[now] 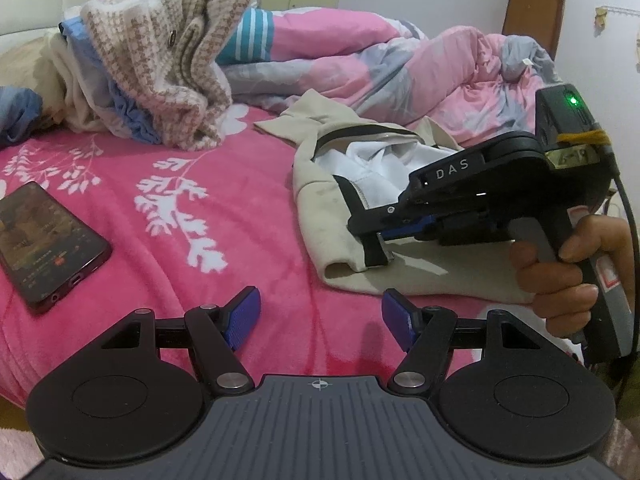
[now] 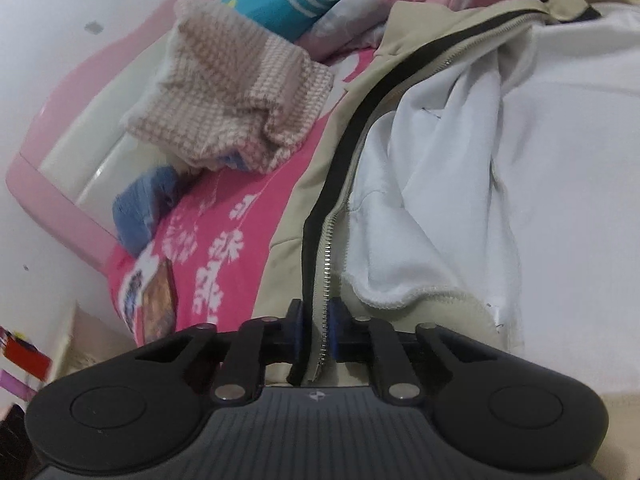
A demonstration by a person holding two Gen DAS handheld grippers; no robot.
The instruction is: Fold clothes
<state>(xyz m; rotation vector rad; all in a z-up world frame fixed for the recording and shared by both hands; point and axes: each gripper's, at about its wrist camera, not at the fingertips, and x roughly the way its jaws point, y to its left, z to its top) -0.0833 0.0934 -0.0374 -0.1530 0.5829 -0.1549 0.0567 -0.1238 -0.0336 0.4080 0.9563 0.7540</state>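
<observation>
1. Right gripper (image 2: 316, 328), nearest the lens in its own view, has its jaws pinched on the zipper edge (image 2: 326, 240) of the beige jacket (image 2: 288, 216). The largest risk is that the grip slips: only the thin black tape and metal teeth sit between the pads, so a pull against the garment's weight could drag the edge free and undo the fold.
2. Jacket position is the next risk. It lies open on the pink blanket (image 1: 160, 216), white lining (image 2: 540, 160) upward and bunched into ridges; folding over those would trap creases.
3. Left gripper (image 1: 320, 320) hovers with jaws apart and nothing between them, near the jacket's lower hem (image 1: 348, 276) but not touching. With one side unanchored, I judge the whole garment may slide across the plush blanket rather than fold.
4. Clutter comes next: a heap of knitted clothes (image 1: 168, 68) sits beyond, and a swung panel could land on it.
5. Smallest, a phone (image 1: 44, 240) lies on the blanket well apart from the jacket; it looks switched on, though the screen is too blurred to be sure. A stray sleeve could sweep it.
</observation>
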